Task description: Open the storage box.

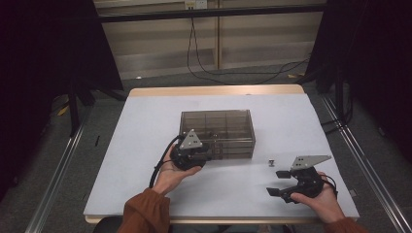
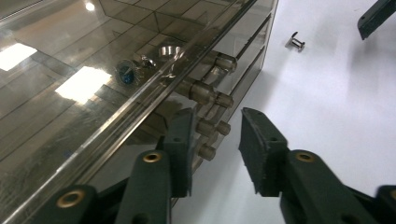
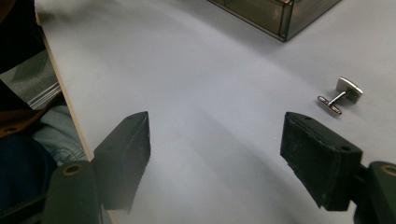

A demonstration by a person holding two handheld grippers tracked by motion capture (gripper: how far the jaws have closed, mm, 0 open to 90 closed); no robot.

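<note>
One cufflink [image 1: 271,161] we log near the tabletop's [image 1: 145,126] right edge. Our left gripper [image 2: 215,144] stands parted, empty, at the drawer box's [image 1: 218,127] knobs [image 2: 223,99]; right gripper [image 3: 215,158] spread wide, empty

Left gripper [image 1: 197,154]: black body, grey three-cornered plate on top, dotted with small holes; black cable looped from rear. Right gripper [image 1: 278,182]: same black build, same grey plate, black cable at back. Jaws seen in gripper views: matte black, blocky, pads faced with rough dark texture; brass-coloured rivets set at link pivots. Left sleeve [image 1: 145,211] rust-orange, bunched at wrist; right sleeve [image 1: 346,226] same colour. Blue denim noted at edge of right gripper view.
</note>
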